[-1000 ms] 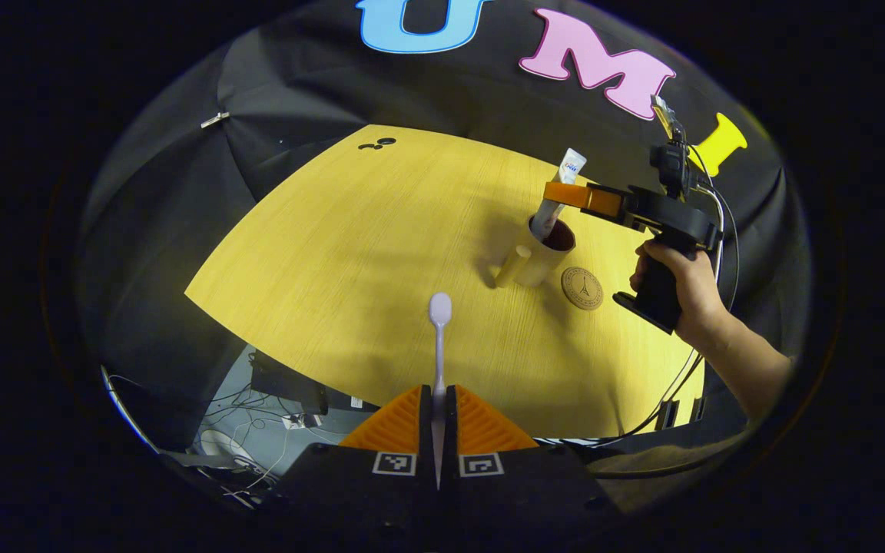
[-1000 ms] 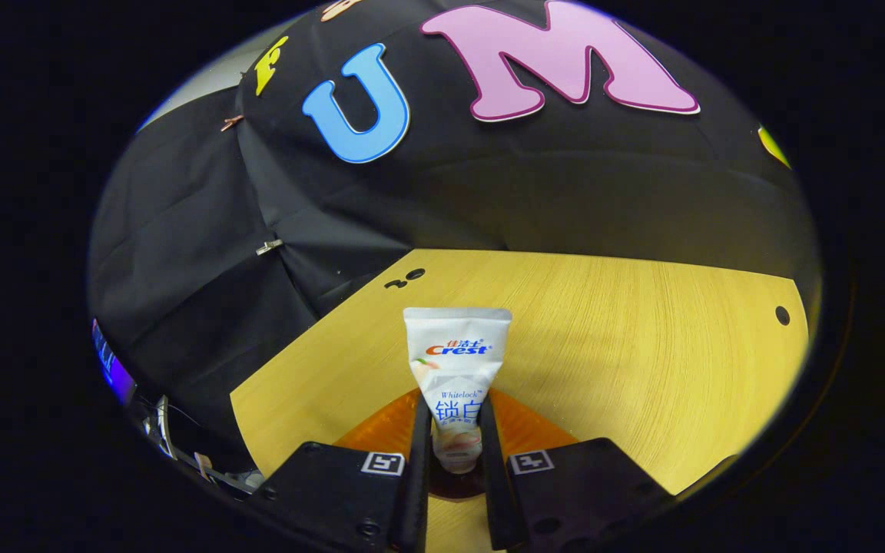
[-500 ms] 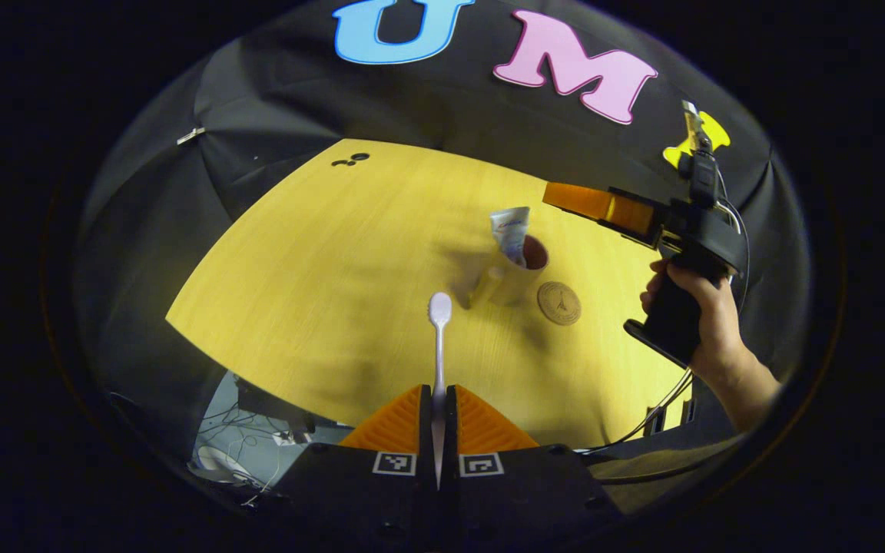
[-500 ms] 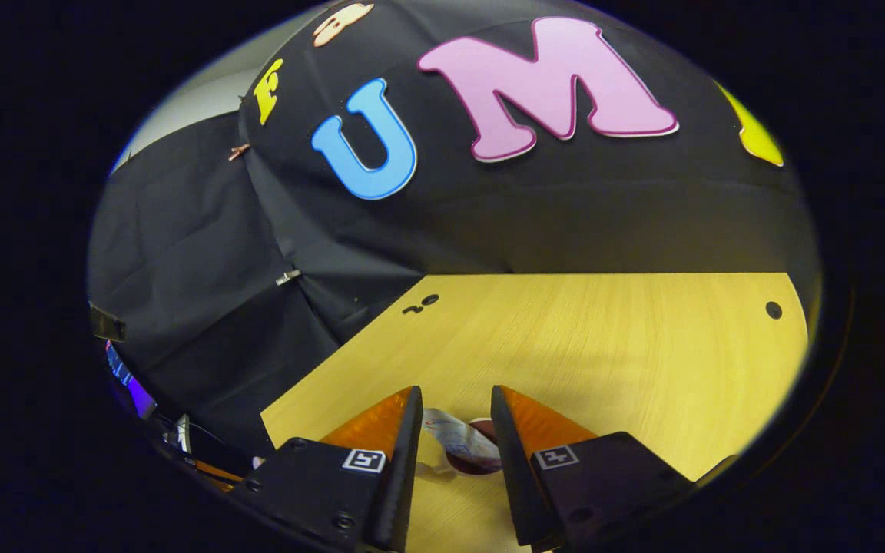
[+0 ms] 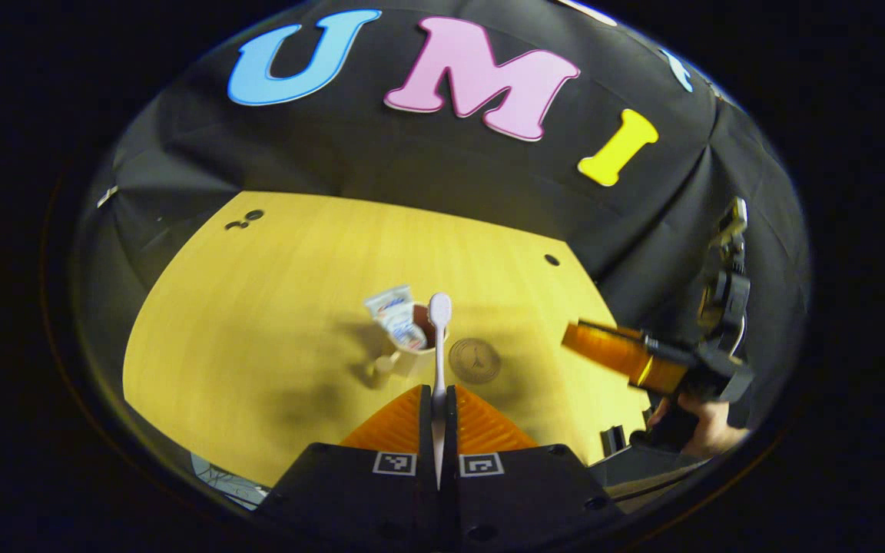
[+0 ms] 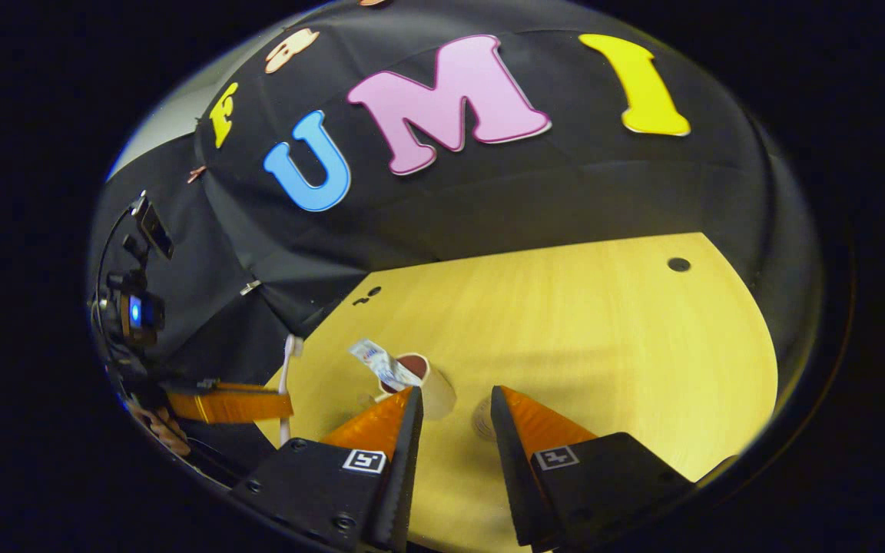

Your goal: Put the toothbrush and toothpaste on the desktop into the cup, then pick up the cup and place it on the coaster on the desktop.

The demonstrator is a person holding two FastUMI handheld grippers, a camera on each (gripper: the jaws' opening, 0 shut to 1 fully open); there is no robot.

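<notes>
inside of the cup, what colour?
Dark reddish-brown inside the cup, cream outside; clearest in the left gripper view.

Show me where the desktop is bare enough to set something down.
The desktop is bare left of the cup and behind it to the far edge, and right of the coaster. It is crowded where cup, toothpaste and coaster cluster.

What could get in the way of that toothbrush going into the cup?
Mainly the toothpaste, which already leans in the cup and takes up the left part of its mouth. The toothbrush, clamped in the left gripper, looks to have the open right part free.
</notes>
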